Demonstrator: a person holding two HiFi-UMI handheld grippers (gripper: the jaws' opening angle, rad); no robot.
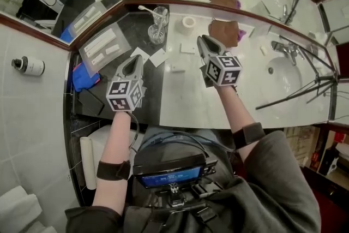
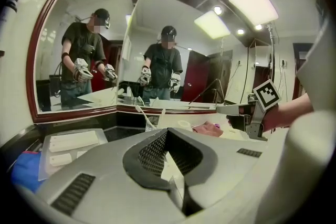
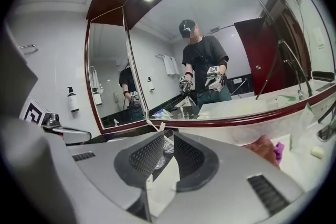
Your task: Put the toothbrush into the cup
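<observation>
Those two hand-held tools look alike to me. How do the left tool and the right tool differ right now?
The left tool has its jaws shut together, while the right tool has its jaws slightly apart. The left tool hangs over the dark counter, and the right tool hangs over the white counter. Both are grey and empty.

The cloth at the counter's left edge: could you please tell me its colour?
The cloth is blue, clearest in the head view.
</observation>
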